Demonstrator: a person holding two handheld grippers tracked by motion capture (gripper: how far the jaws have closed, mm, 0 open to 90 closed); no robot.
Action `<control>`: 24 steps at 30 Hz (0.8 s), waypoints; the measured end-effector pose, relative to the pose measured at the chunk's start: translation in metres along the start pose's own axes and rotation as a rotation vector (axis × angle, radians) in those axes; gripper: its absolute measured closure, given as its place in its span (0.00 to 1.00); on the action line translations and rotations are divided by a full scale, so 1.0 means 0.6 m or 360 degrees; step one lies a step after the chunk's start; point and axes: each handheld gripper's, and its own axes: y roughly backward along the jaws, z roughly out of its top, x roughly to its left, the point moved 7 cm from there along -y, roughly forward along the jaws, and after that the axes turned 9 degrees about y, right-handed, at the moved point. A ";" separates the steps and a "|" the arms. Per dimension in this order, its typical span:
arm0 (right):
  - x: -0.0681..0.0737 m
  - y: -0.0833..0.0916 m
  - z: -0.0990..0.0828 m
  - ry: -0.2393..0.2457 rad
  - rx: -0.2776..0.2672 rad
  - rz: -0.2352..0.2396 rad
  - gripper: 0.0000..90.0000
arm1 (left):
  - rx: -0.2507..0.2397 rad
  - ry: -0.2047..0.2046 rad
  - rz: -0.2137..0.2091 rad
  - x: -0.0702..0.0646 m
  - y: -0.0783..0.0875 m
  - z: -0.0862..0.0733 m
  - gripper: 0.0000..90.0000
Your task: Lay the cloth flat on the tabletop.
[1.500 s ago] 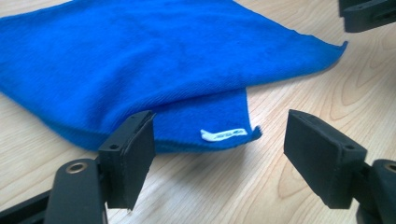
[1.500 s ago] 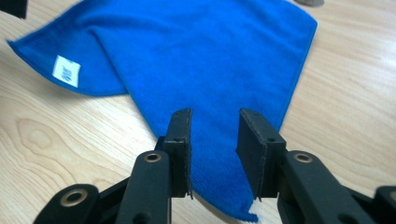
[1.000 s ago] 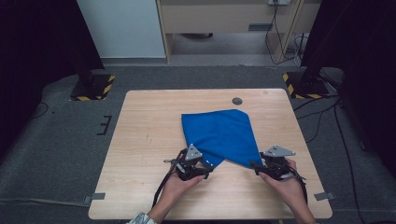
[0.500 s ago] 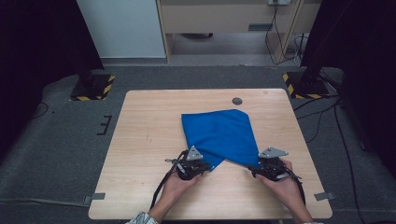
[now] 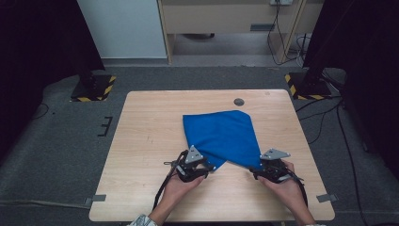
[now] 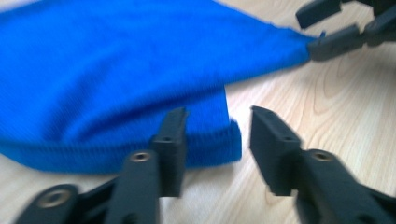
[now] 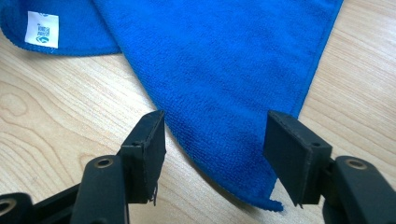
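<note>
The blue cloth (image 5: 221, 136) lies folded on the wooden table (image 5: 141, 141), right of its middle, tapering toward your side; a white label (image 7: 42, 29) shows on one edge. Your left gripper (image 6: 215, 140) rests at the cloth's near left corner, jaws parted with the folded hem between them, not pinched; your right gripper (image 7: 212, 147) sits at the near right corner, jaws wide apart with the pointed tip lying between them, gripping nothing; each hand (image 5: 181, 186) holds its gripper low at the table's near edge.
</note>
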 end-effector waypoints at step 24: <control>0.005 -0.004 -0.001 0.0005 0.0023 0.0026 0.43 | 0.0200 -0.0038 0.0103 0.030 -0.046 -0.031 0.66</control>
